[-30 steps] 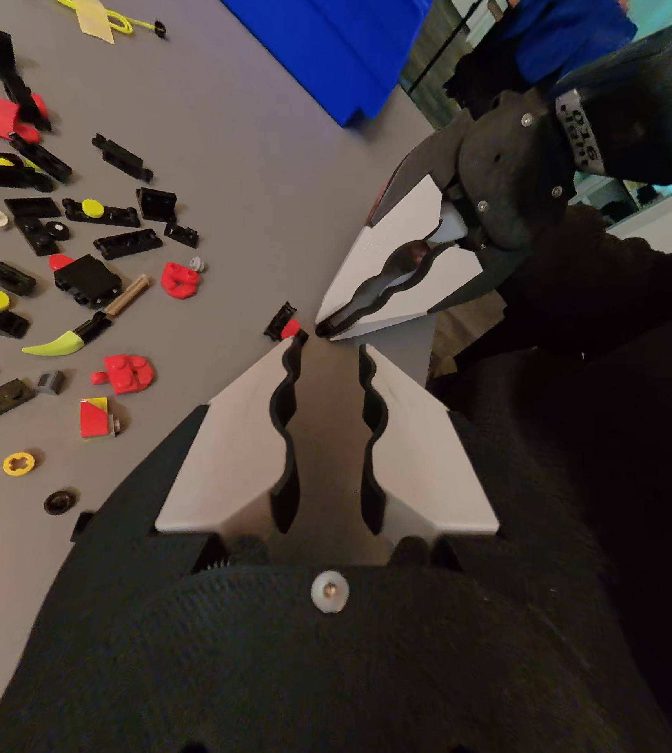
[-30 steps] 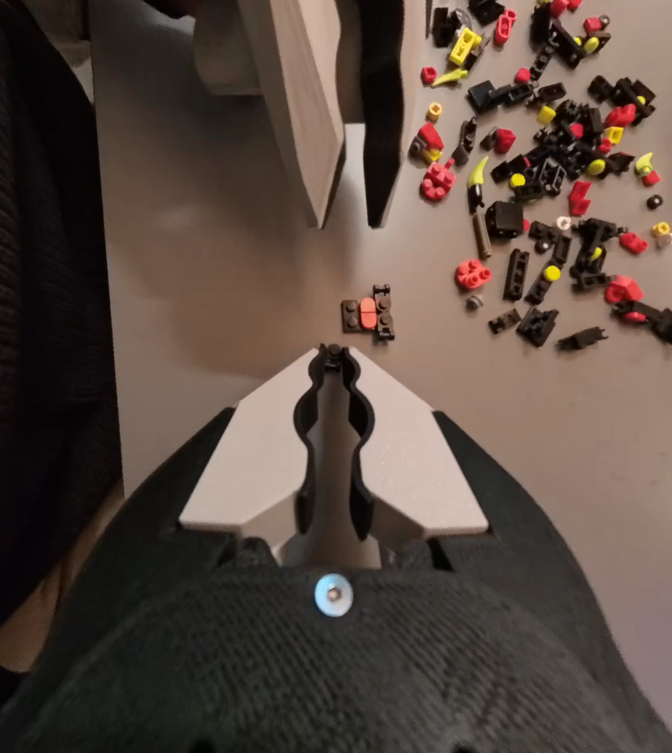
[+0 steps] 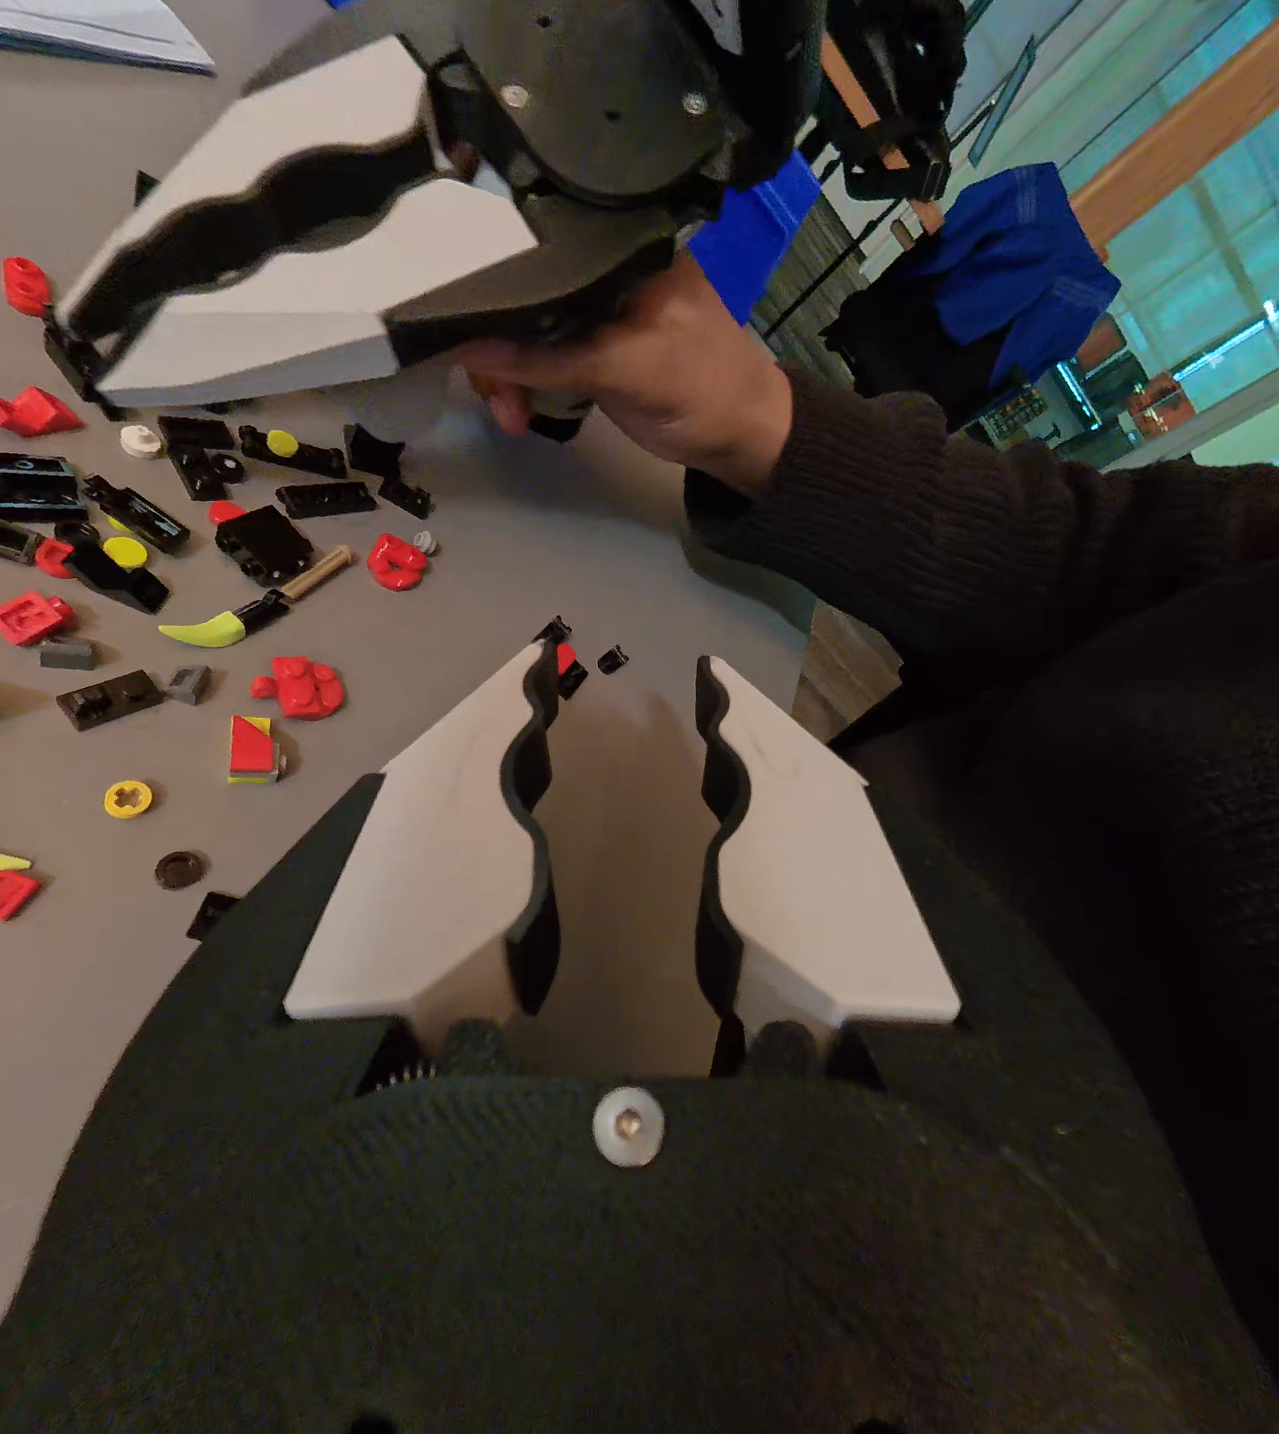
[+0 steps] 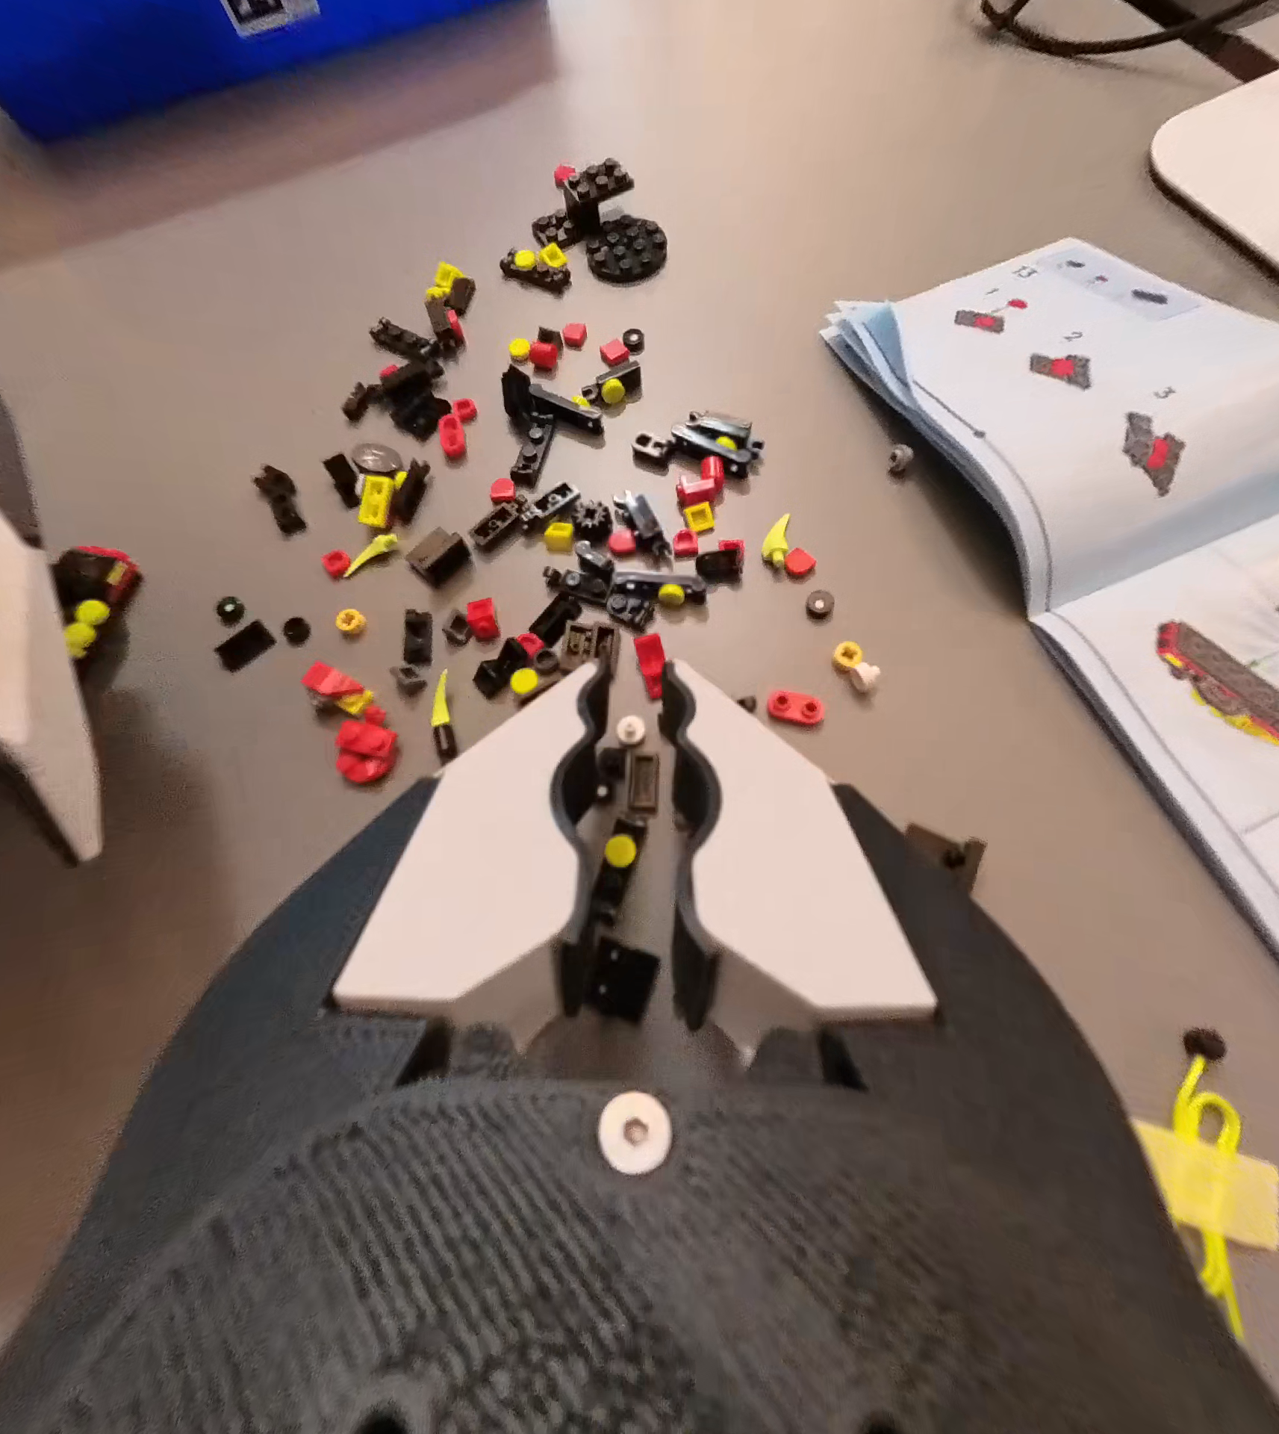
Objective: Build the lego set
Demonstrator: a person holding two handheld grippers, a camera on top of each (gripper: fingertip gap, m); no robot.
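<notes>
My left gripper (image 3: 622, 677) is open and empty, low over the grey table (image 3: 543, 559) near its front edge. A small black and red plate assembly (image 3: 563, 669) lies at its left fingertip, and a tiny black piece (image 3: 611, 659) lies just beyond the tips. My right gripper (image 4: 632, 671) hovers over the pile of small black, red and yellow bricks (image 4: 543, 497). Its jaws stand narrowly apart. A red slope piece (image 4: 650, 659) sits at its right pad, with a gap to the left pad. It also shows in the left wrist view (image 3: 74, 341), tips down on a black piece (image 3: 81, 368).
An open instruction booklet (image 4: 1086, 403) lies right of the pile and a blue bin (image 4: 155, 46) stands at the back. A yellow string with a tag (image 4: 1210, 1164) lies at the near right. One left gripper finger (image 4: 39, 737) shows left, a red-black-yellow build (image 4: 97, 582) behind it.
My right gripper let go of the tiny black piece beside the black and red assembly and swung away to the pile, its jaws narrowing again. My left jaws opened wider.
</notes>
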